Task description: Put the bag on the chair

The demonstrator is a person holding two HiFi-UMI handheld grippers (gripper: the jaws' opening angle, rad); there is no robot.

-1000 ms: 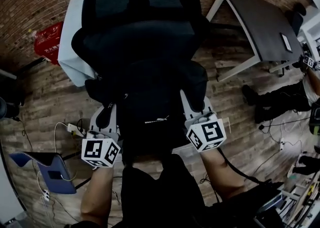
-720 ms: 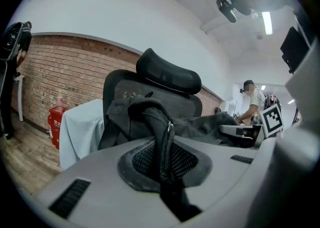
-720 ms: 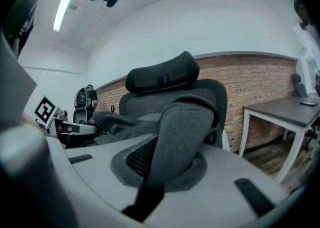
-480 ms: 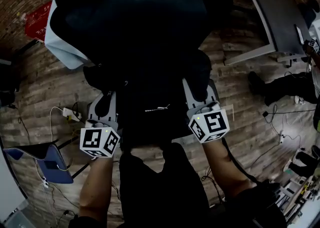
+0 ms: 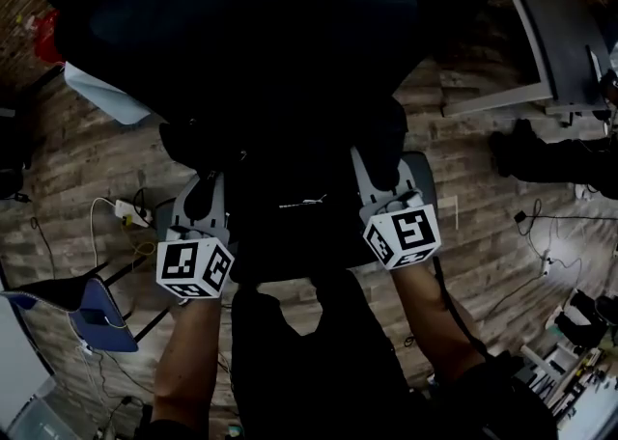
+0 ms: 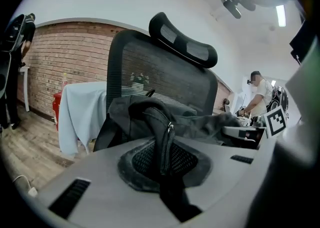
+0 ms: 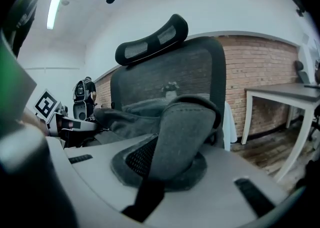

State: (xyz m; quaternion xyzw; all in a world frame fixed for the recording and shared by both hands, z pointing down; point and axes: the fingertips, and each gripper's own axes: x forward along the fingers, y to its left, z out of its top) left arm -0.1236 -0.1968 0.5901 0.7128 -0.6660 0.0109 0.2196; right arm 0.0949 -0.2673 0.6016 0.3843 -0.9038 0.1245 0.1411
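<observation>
A black backpack (image 5: 290, 178) hangs between my two grippers, right in front of a black mesh office chair (image 5: 251, 33). My left gripper (image 5: 205, 195) is shut on the bag's zippered strap (image 6: 162, 137). My right gripper (image 5: 379, 178) is shut on the padded grey shoulder strap (image 7: 182, 132). In both gripper views the chair's backrest (image 6: 165, 77) and headrest (image 7: 152, 39) rise just behind the bag's body (image 6: 135, 114). In the head view the chair's seat is dark and hard to tell from the bag.
A light cloth (image 5: 97, 96) drapes something left of the chair. A grey table (image 5: 550, 42) stands at the right, with a person (image 6: 257, 94) working beyond it. Cables and a power strip (image 5: 126, 211) lie on the wooden floor, a blue chair (image 5: 92, 308) at lower left.
The chair has come closer and now fills the top of the head view. Both grippers keep their hold on the bag's straps, still in the same place in the picture.
</observation>
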